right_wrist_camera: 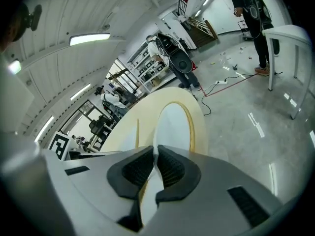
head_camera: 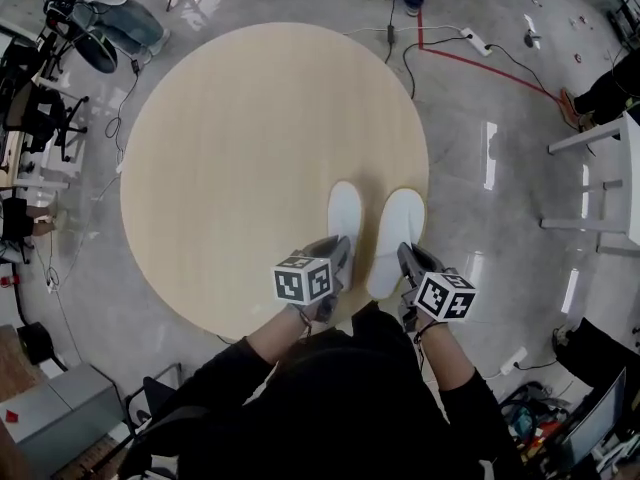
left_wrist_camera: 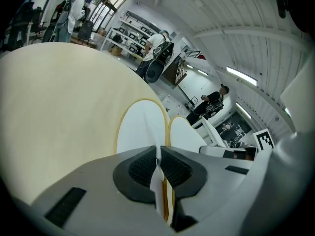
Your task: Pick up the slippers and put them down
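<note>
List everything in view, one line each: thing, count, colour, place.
table: 1, beige, round, centre of the head view
left slipper: 1, white, at the table's near right edge
right slipper: 1, white, beside the left slipper
power strip: 1, white, on the grey floor beyond the table
office chairs: several, black, left of the table
white desk: 1, at the right edge of the view
left gripper: 1, grey, fingers shut on the left slipper's heel
right gripper: 1, grey, fingers shut on the right slipper's heel
</note>
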`<state>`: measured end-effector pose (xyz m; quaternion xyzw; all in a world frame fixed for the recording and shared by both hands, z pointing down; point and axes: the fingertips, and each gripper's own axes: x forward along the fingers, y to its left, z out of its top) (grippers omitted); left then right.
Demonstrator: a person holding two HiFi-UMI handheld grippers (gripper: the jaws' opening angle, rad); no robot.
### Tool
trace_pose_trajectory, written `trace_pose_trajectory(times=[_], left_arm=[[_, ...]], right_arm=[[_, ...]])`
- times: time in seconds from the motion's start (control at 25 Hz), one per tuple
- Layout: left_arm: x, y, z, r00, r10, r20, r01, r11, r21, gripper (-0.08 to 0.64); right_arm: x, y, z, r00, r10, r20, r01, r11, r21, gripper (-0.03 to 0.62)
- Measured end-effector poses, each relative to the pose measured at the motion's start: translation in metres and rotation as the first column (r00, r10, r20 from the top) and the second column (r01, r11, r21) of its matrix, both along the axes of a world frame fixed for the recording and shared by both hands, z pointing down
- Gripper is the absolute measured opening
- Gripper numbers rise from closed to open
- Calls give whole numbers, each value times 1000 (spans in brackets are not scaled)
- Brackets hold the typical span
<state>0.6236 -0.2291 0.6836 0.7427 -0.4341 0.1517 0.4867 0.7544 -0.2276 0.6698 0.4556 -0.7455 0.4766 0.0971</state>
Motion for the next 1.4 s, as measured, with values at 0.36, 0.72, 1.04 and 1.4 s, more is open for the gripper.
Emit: trace_pose_trajectory(times=[0.36, 0.72, 1.04, 1.4], left_arm=[[18, -44, 41, 998, 41, 42, -39, 999, -34, 34], [26, -67, 62, 995, 86, 60, -83, 995, -48, 34], [25, -81, 62, 993, 84, 87, -84, 996, -9, 95], [2, -71, 40, 997, 14, 70, -14, 1000, -1, 187]], right_arm=[[-3, -52, 36, 998, -64, -15, 63, 997, -48, 34], [0, -77, 62, 998, -56, -11, 55, 995, -81, 34], [-2, -85, 65, 997, -66, -49, 62, 995, -78, 171], [3, -75, 36, 1000, 27, -8, -27, 999, -23, 213]])
